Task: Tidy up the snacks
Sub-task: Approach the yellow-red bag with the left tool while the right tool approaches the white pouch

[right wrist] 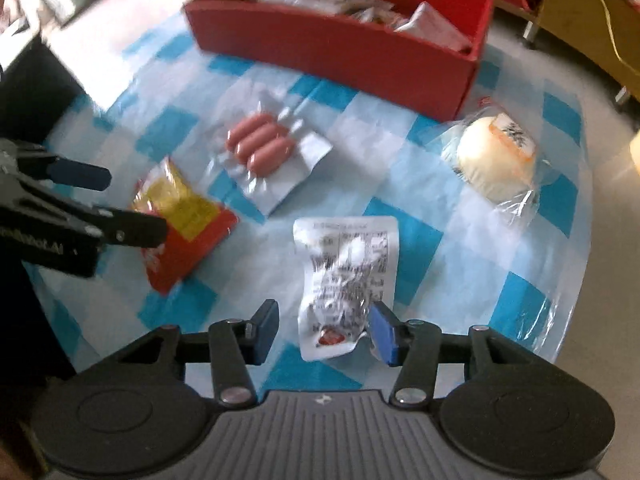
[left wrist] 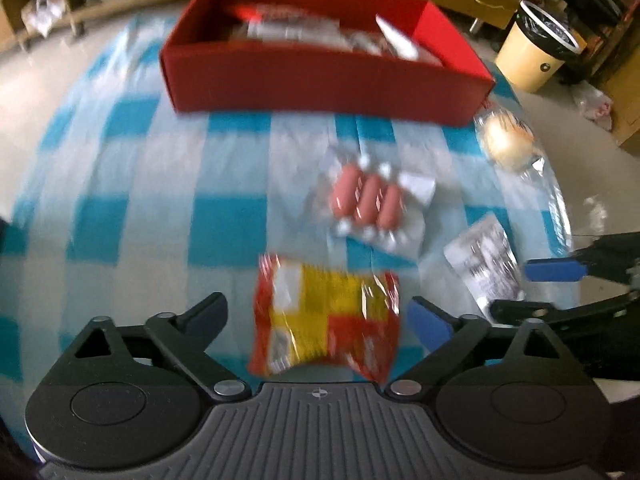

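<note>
A red and yellow snack packet (left wrist: 326, 314) lies on the checked cloth between the open fingers of my left gripper (left wrist: 320, 316); it also shows in the right wrist view (right wrist: 182, 216). A white printed pouch (right wrist: 344, 276) lies between the open fingers of my right gripper (right wrist: 326, 330); it also shows in the left wrist view (left wrist: 482, 262). A sealed pack of three sausages (left wrist: 370, 200) (right wrist: 262, 146) lies mid-table. A wrapped round bun (right wrist: 496, 158) (left wrist: 506, 140) sits at the right. The red box (left wrist: 320, 76) (right wrist: 340, 46) holds several snack packs.
The round table's blue and white checked cloth (left wrist: 160, 208) ends close on the right (right wrist: 568, 280). A beige bin (left wrist: 534, 50) stands on the floor beyond the box. Wooden shelves (left wrist: 60, 4) line the back wall.
</note>
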Available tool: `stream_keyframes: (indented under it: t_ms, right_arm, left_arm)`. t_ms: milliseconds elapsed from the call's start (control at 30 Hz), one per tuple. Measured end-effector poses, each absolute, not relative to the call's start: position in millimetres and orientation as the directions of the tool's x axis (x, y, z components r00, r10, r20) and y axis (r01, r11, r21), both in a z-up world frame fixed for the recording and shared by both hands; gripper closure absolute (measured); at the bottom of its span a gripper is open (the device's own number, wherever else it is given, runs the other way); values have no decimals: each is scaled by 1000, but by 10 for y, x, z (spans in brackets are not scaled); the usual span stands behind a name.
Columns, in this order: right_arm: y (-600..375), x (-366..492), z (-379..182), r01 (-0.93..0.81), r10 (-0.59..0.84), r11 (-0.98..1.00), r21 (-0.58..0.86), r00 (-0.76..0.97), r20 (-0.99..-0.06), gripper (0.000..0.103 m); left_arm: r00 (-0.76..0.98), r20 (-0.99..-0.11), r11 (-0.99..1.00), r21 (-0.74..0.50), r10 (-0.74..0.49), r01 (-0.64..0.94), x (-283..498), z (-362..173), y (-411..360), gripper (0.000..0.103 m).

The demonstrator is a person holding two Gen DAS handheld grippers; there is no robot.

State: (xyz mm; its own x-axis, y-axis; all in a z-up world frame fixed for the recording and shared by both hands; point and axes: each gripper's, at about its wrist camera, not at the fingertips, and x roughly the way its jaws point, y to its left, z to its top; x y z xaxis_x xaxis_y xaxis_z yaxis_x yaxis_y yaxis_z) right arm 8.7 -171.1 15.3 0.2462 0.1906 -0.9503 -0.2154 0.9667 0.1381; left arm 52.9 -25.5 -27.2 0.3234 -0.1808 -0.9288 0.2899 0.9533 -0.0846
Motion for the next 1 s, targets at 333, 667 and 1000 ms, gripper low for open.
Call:
stream_keyframes:
  t_ms: [333, 667, 1000]
  right_arm:
    - [-1911, 277, 119, -112, 184, 981, 159, 260, -948, 52]
    - [-1878, 331, 119, -120, 212, 975, 187, 249, -945, 45]
    - [-1820, 329, 99, -137, 215, 973, 187, 234, -948, 43]
  left_arm:
    - [239, -951, 859, -50, -198, 510, 796, -536, -692, 3]
    - [117, -975, 788, -79, -188, 610, 397, -510, -504, 2]
    - [275, -960, 385, 236, -48, 892, -44, -506, -871, 2]
